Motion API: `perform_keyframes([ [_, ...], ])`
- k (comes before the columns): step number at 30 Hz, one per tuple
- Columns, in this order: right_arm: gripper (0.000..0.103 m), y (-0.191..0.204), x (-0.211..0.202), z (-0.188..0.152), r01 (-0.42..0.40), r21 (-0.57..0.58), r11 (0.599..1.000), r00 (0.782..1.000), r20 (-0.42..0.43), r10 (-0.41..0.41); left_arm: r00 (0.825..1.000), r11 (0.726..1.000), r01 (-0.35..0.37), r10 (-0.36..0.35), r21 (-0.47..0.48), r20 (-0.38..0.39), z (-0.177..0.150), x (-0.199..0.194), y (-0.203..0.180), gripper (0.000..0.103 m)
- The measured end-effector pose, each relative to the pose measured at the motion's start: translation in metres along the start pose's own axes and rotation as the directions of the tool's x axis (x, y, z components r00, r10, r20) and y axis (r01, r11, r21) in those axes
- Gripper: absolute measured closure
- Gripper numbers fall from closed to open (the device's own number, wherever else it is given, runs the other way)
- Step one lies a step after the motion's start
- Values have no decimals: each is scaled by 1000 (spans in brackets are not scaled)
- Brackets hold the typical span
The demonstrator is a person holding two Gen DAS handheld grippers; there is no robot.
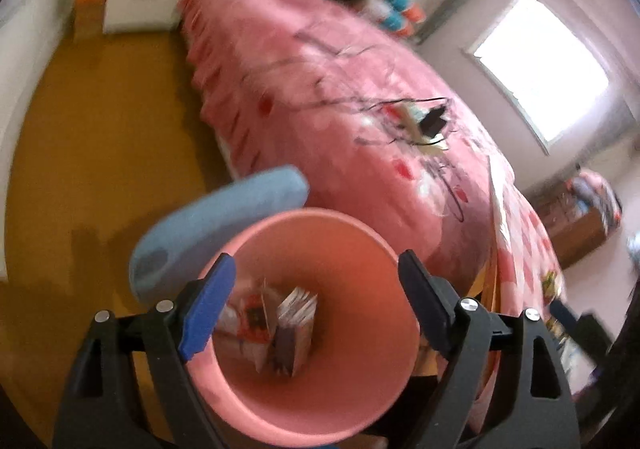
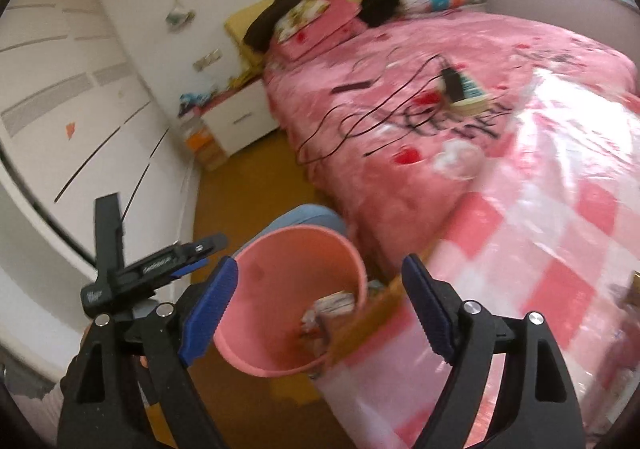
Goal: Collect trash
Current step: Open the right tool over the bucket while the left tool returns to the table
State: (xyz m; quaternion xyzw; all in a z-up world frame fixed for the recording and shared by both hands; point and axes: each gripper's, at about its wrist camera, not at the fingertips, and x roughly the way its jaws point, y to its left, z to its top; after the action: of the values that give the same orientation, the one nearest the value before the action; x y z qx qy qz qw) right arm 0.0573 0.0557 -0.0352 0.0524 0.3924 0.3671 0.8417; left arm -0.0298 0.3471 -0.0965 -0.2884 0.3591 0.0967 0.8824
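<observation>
The bed (image 2: 460,137) fills the right and upper part of both views, its pink cover carrying a black cable (image 2: 360,117) and a charger lying on some packets (image 2: 466,91) near the middle of the right wrist frame; those loose bits look like what you have yet to gather. A clear plastic sheet (image 2: 540,229) over pink checks covers the bed's near end at lower right.

The pink bin (image 1: 320,329) sits low in the centre of the left wrist view, mouth tipped towards you, probably so that things drop in easily. It stands on the brown floor (image 1: 100,129) just beside the bed. Wrappers (image 1: 276,329) already lie at its bottom.

Your left tongs (image 1: 316,301) stand wide, framing the bin's mouth with nothing between them. Your right tongs (image 2: 320,309) are wide and empty too, with the bin at lower centre.
</observation>
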Motion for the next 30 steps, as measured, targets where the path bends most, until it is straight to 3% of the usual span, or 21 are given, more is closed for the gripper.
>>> perform_keyframes([
  [4,19,-19,-30,-7,48,36,998,997,61,-50,994,979,-7,-15,203,106,-8,-17,-47,16],
  [9,19,-40,-57,-17,76,69,995,991,109,-84,988,957,75,-110,281,112,-16,-23,-92,16],
  [13,19,-54,-78,-24,93,83,992,982,156,-105,985,928,124,-158,351,68,-26,-22,-131,16],
  [16,19,-62,-90,-27,103,89,991,976,183,-117,986,905,118,-156,409,61,-36,-21,-154,16],
  [19,12,-70,-103,-31,121,93,988,968,211,-138,985,885,135,-170,446,39,-46,-22,-177,16],
  [30,9,-96,-143,-39,132,130,983,949,270,-163,984,852,176,-172,493,-56,-78,-18,-229,16],
])
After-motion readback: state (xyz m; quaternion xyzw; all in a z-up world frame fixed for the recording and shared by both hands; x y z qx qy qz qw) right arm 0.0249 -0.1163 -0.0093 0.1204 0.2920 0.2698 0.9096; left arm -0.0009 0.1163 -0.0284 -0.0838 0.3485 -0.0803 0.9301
